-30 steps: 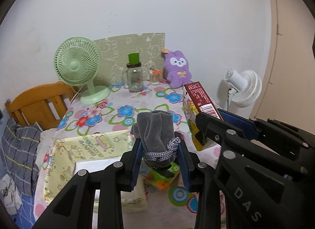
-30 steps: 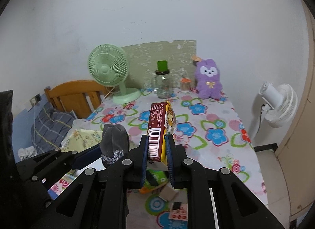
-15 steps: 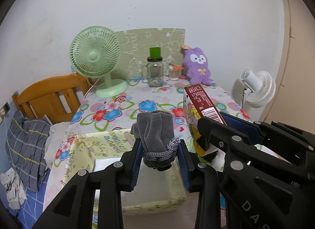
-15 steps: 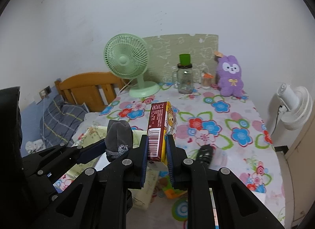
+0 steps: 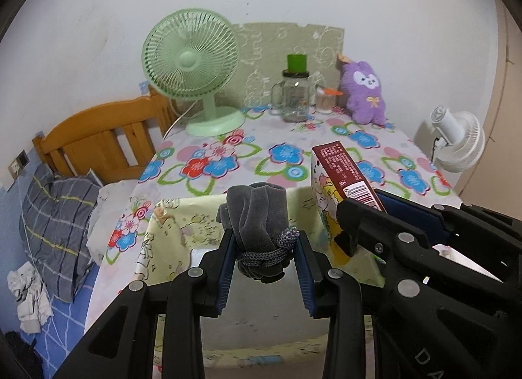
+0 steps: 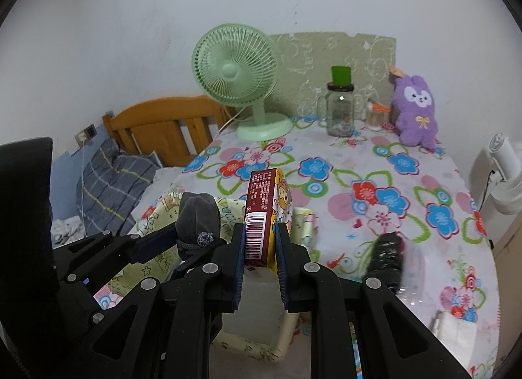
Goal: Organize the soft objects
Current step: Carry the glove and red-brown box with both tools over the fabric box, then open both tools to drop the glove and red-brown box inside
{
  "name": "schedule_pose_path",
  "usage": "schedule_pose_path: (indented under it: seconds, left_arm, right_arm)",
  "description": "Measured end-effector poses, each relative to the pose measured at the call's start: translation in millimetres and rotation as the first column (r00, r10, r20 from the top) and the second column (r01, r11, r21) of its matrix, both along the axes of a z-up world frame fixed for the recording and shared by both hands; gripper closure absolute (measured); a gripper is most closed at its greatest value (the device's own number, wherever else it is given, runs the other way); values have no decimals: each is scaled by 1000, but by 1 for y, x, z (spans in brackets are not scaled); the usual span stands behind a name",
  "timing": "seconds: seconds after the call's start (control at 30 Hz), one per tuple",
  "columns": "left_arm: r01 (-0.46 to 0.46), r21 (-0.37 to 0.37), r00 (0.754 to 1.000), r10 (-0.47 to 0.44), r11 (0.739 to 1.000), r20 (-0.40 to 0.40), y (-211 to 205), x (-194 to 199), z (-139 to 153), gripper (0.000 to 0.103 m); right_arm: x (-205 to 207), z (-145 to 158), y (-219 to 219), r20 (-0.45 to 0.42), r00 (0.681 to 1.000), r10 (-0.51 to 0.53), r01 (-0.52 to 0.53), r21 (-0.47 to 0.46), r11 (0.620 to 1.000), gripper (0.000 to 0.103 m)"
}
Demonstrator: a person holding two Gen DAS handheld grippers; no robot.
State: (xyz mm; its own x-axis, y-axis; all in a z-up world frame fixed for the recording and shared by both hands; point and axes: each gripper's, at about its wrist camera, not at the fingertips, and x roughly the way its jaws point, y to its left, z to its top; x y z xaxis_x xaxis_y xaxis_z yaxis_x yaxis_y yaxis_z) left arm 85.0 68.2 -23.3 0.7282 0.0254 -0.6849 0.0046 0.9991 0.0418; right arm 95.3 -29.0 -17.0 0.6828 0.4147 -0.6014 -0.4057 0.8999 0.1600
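Pouch (image 5: 257,232), grey and corded, sits pinched in the left gripper (image 5: 266,268) above the yellow bin (image 5: 182,232); the right gripper (image 6: 259,265) clamps a carton (image 6: 264,212). Released carelessly, it could perhaps snag on the cord.

Readable text is minimal. Raised letters "DA" on the black plastic arm of the right tool (image 5: 362,242), lower right of the left wrist view, rest cut off. Dark red and yellow cardboard box (image 6: 262,216) has a barcode label and fine white print, too small to read.
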Motion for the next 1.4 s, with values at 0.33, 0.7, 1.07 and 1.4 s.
schedule_pose_path:
  seconds: [0.33,0.7,1.07,1.4]
  left_arm:
    - [-42,23,996,44,999,-75,23,16,-36,67]
    - [-66,10,989,67,998,-131,33,21,-53,55]
    - [-44,-39,992,39,998,-124,30,17,-46,31]
    - [-75,-17,995,74,997,-73,24,6,-28,13]
  right_arm:
    - [19,-32,27,-77,997,15,-20,-54,998,82]
    - [29,-55,40,-157,987,40,-48,-50,998,80]
    - [30,-51,35,-150,988,33,-41,-54,998,54]
    - [19,-32,22,-102,995,12,-17,-41,999,32]
